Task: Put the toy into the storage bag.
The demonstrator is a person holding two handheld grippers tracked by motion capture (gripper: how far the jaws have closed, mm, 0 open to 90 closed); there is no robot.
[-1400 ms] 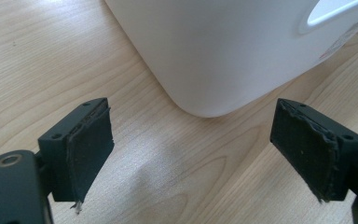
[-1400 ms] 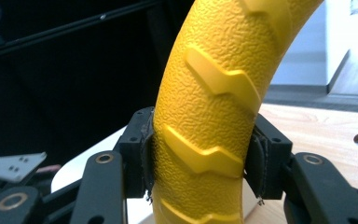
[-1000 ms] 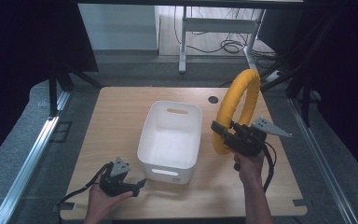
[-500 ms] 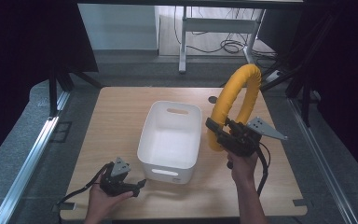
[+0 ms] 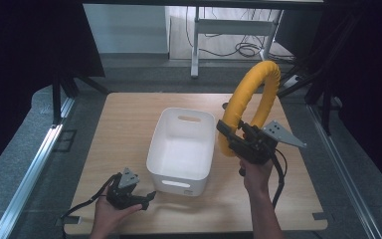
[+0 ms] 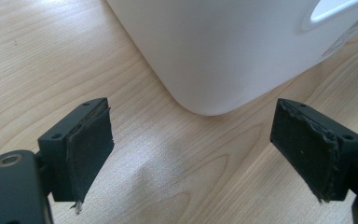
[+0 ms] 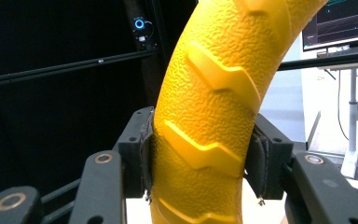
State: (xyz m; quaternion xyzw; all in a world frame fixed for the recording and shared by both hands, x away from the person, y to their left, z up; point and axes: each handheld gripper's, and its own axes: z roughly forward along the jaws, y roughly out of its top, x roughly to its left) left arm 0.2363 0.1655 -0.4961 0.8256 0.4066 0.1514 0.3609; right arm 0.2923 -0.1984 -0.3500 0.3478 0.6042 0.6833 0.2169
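The yellow textured rubber ring [image 5: 251, 102], clamped in the right gripper [image 5: 227, 134] jaws, is being lifted higher beside the white plastic bin [image 5: 182, 149]; the left gripper [image 5: 146, 196] jaws are standing open on the bench [image 5: 129, 119].

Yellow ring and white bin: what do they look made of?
Yellow ring: probably rubber or soft plastic, matte; pebbled skin with raised zigzag treads, clamped in the right gripper. White bin: likely hard moulded plastic, smooth with slight sheen, rounded corners, cut-out handles.

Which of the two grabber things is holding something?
The right gripper is: its jaws squeeze the yellow ring, lifted up beside the white bin. The left gripper sits open near the bin's corner with nothing between its pads.
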